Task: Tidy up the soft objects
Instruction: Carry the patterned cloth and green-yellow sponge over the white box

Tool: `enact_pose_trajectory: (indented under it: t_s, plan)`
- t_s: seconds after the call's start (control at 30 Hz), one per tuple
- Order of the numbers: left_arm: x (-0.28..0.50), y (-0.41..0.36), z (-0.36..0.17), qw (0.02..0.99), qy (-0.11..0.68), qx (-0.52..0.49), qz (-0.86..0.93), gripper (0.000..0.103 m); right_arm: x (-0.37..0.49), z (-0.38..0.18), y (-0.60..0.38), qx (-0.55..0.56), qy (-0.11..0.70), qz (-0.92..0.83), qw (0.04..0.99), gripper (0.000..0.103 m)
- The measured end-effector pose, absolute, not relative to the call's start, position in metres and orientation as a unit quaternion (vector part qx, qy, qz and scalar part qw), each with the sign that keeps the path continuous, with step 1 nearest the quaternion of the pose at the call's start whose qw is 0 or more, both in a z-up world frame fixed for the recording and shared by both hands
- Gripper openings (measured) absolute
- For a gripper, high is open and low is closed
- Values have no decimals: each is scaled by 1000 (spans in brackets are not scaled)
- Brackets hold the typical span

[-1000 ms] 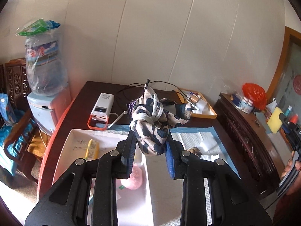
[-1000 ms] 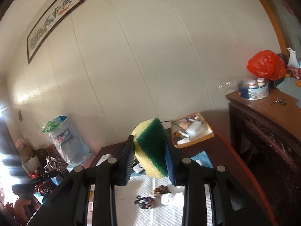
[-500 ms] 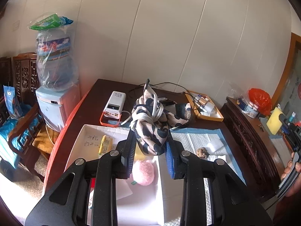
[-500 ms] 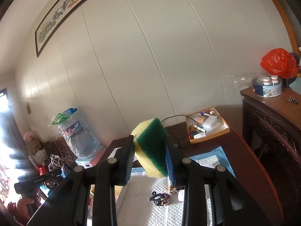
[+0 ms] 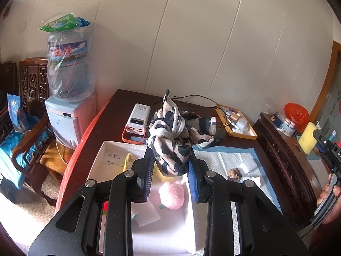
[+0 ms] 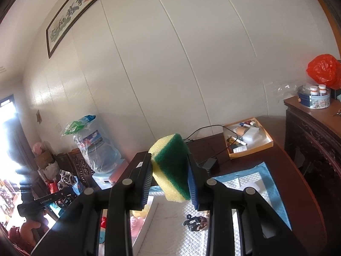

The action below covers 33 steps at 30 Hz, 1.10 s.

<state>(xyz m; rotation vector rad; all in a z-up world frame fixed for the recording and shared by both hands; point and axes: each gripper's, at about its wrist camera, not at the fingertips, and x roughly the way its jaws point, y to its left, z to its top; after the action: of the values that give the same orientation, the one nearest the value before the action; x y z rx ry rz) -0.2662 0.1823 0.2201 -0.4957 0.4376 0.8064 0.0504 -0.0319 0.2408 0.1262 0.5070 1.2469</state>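
Observation:
My left gripper [image 5: 170, 164] is shut on a knotted cream scarf with dark spots [image 5: 170, 140] and holds it in the air above a white box [image 5: 100, 155]. In the box lie a pink plush ball [image 5: 172, 194] and a yellow item [image 5: 128, 161]. My right gripper [image 6: 169, 170] is shut on a yellow and green sponge [image 6: 170, 166], raised above the white padded mat [image 6: 170, 232]. The same sponge [image 5: 308, 137] shows at the right edge of the left wrist view, where a hand [image 5: 328, 194] holds that gripper.
On the dark table are a white power bank [image 5: 138, 117], black cables, an orange tray [image 5: 236, 125] of small items and a small brown object [image 5: 234, 172]. A small dark figure [image 6: 195, 221] lies on the mat. A water dispenser [image 5: 68, 81] stands left; a wooden sideboard [image 5: 283, 160] stands right.
Both grippers have shifted left over the table, each still shut on its load. More of the white box and the pink ball now shows under the scarf.

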Motion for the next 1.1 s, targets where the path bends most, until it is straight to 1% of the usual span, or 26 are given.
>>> enact_pose_trajectory:
  t_s: [0.5, 1.1]
  plan:
    - [-292, 196, 211, 855, 206, -257, 401, 28, 25, 233, 5, 32, 253, 606, 753, 30]
    - [-329, 215, 197, 837, 211, -274, 424, 28, -27, 213, 60, -4, 290, 663, 691, 30]
